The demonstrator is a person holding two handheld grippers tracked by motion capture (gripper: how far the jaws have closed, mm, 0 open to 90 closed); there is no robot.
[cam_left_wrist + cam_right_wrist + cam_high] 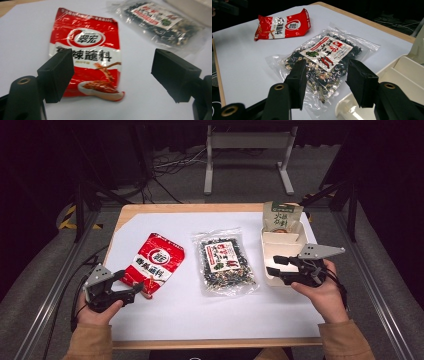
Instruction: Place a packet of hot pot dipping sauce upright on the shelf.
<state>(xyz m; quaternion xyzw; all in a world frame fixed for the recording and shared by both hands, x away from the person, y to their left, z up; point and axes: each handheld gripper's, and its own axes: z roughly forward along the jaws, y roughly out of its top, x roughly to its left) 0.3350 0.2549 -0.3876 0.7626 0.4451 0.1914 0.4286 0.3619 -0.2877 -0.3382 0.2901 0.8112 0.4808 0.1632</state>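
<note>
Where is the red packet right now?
In the high view, the red packet lies flat at the table's left, beside the clear seaweed bag, just ahead of the open left gripper.

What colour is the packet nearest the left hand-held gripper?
Red with a white band and black lettering; the packet shows best in the left gripper view.

Place: a lab or test room set up for recording, not a home or kitchen.
Table: a pale wooden table top covered with a plain white sheet, standing alone in the middle of the room.
Frame: grey metal rails run along the table's 9 o'clock and 3 o'clock sides.
Floor: grey carpet, with loose black cables lying at 12 o'clock.
Stand: a white metal stand at 12 o'clock beyond the table.
Marking: yellow-and-black hazard tape at 10 o'clock.
Surroundings: dark and unlit, with black struts.
</note>
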